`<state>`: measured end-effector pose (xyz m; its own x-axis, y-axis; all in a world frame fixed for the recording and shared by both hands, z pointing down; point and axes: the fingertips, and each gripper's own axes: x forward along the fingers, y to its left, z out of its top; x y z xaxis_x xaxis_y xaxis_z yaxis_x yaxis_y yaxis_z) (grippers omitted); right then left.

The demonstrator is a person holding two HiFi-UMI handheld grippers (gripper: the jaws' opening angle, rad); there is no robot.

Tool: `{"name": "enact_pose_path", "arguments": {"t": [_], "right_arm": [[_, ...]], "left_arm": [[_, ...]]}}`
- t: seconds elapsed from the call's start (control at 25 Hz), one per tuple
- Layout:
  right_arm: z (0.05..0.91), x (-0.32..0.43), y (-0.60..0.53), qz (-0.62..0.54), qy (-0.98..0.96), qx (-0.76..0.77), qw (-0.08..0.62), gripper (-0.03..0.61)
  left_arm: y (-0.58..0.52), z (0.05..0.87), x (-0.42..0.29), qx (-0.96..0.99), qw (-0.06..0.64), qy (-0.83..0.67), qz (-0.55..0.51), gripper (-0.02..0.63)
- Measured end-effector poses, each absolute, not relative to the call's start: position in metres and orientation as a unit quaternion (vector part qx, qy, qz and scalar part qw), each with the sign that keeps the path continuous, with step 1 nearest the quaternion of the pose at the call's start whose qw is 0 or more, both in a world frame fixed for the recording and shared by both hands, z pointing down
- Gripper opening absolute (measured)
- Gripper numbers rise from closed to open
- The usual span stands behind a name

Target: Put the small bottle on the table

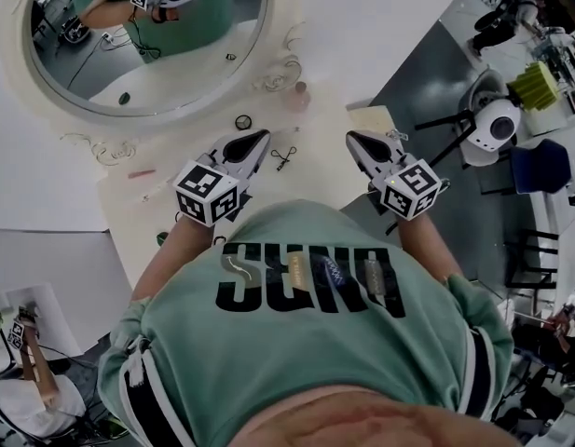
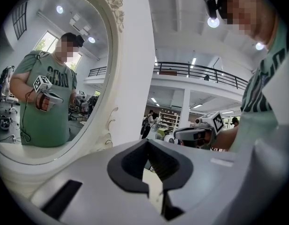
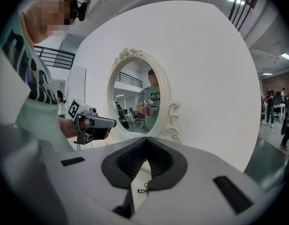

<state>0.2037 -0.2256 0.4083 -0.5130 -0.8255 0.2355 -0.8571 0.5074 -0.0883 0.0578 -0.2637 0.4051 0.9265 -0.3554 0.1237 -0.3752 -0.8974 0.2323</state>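
Both tools are hovering just above the table (image 1: 166,156) in front of the oval mirror (image 1: 280,26). The left gripper (image 1: 257,140) is sitting with jaws fully together, nothing between them; the right gripper (image 1: 354,140) is looking the same, pinched closed and empty. A small pinkish item (image 1: 299,91) standing by the mirror base is likely the small bottle, too small to confirm. Neither tool is carrying it, so placing looks either done or not begun. If it still needs moving, the next move is opening one tool's jaws and reaching forward to it.
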Motion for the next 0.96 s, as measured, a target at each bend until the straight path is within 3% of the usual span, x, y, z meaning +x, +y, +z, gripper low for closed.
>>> {"name": "enact_pose_path", "arguments": {"t": [0.96], "right_arm": [[0.4093,0.2050,-0.2177,0.089,-0.864,0.487,0.095,-0.007]], "left_arm": [[-0.2562,0.4014,0.0616,0.976,0.123,-0.177,0.036,0.009]]}}
